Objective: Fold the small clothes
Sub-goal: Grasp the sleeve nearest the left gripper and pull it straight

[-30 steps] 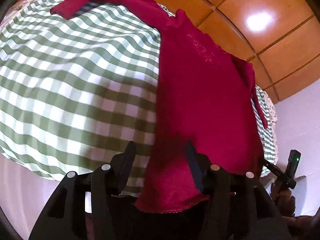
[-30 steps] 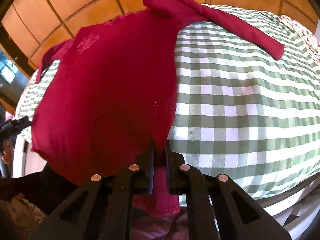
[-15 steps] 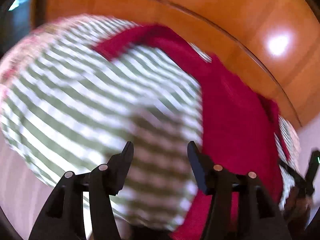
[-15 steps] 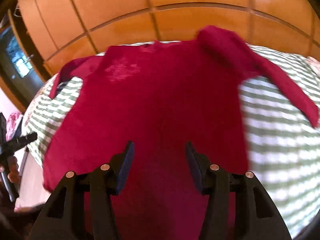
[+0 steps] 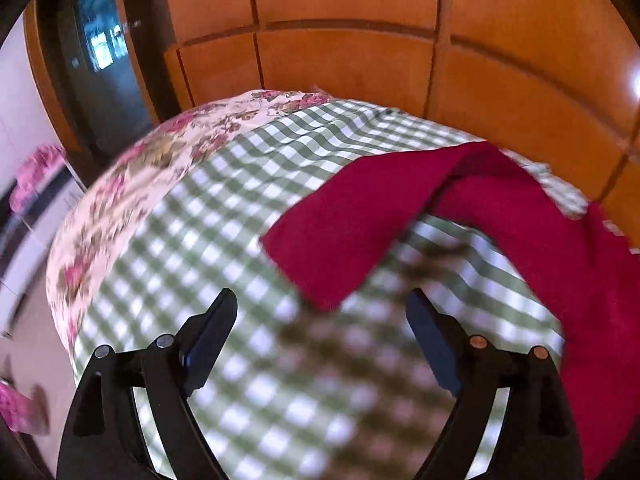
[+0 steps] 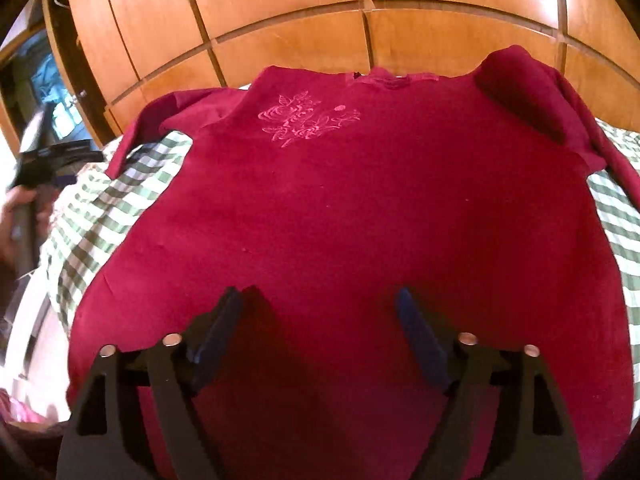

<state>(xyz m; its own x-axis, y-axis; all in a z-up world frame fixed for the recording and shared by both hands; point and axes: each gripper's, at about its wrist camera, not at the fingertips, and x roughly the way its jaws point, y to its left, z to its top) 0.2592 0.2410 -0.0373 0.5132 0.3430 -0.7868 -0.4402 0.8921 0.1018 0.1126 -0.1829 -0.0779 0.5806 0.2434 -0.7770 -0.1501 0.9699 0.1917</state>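
Note:
A dark red long-sleeved top (image 6: 340, 208) lies spread flat on a green-and-white checked cloth (image 6: 104, 224), pink flower embroidery on its chest. My right gripper (image 6: 320, 320) hovers over its lower body, jaws opening wide, nothing pinched between them. In the left wrist view one sleeve (image 5: 360, 224) of the top stretches out across the checked cloth (image 5: 208, 240). My left gripper (image 5: 320, 320) hangs over bare cloth just short of the sleeve's cuff, jaws also opening, with nothing between them.
A flowered cover (image 5: 132, 184) lies at the far left edge of the checked cloth. Orange wooden wardrobe panels (image 6: 320, 32) rise right behind. A hand (image 6: 16, 216) with the other gripper shows at the left edge of the right wrist view.
Both grippers let go of the top's hem and opened wide. The left one swung left, off the body toward the sleeve. The right one moved over the middle of the top.

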